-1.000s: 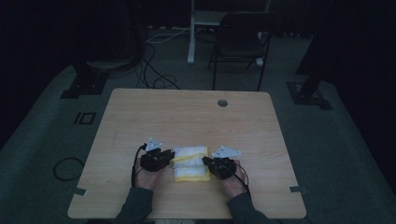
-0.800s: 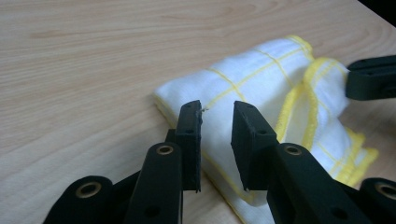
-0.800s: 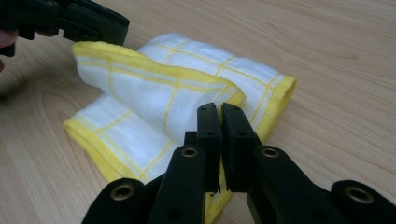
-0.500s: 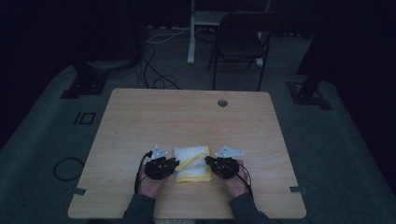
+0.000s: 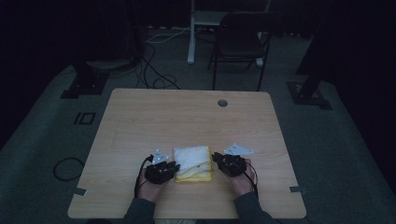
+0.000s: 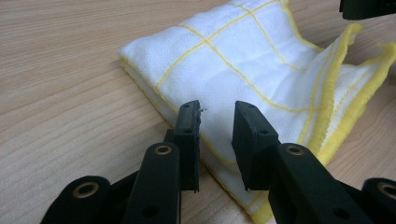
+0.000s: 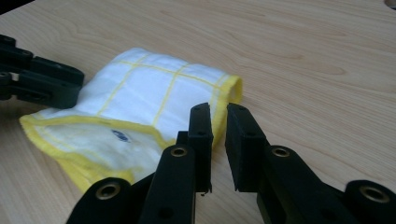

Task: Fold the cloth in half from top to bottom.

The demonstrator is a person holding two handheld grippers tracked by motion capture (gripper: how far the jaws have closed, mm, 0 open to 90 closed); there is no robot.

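Observation:
A folded white cloth [image 5: 192,162] with yellow grid lines and a yellow hem lies on the wooden table [image 5: 187,116] near its front edge. My left gripper [image 5: 173,169] is at the cloth's left side. In the left gripper view its jaws [image 6: 217,109] stand apart just over the cloth [image 6: 243,60], not pinching it. My right gripper [image 5: 215,158] is at the cloth's right side. Its jaws [image 7: 218,112] have just been opening and show a narrow gap at the folded hem of the cloth [image 7: 154,93], with nothing pressed between them.
A round cable hole [image 5: 222,102] sits at the table's far right. Behind the table stand a dark chair [image 5: 243,42] and a white post, with cables [image 5: 154,79] on the floor. The opposite gripper [image 7: 42,84] lies across the cloth from the right one.
My left gripper has drawn back a little toward the front edge along the cloth's left side. The right gripper's jaws have parted slightly. The cloth lies flatter.

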